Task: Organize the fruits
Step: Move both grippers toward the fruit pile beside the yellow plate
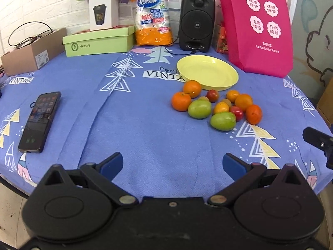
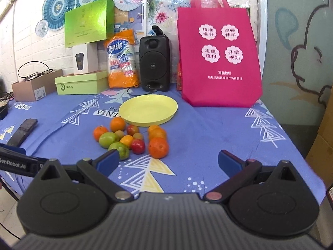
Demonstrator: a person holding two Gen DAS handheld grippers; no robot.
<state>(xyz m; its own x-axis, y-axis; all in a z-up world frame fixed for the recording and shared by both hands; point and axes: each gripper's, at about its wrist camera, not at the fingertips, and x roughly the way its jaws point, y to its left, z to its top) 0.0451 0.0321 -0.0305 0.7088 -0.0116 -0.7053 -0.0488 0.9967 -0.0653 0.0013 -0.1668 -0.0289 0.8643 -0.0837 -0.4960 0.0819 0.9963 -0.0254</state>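
Fruits [image 1: 216, 106]: four oranges, two green; one plate [image 1: 208, 73] empty; both grippers [image 1: 172, 164] [image 2: 168, 161] agape.

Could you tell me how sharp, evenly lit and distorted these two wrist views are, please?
Left wrist view: light is even and soft, the fruit is fairly sharp, the table edge bows from fisheye, and the corners go dark. Right wrist view: similar even light, the plate is clear, the bag lettering is slightly soft, and the wall curves at the borders.
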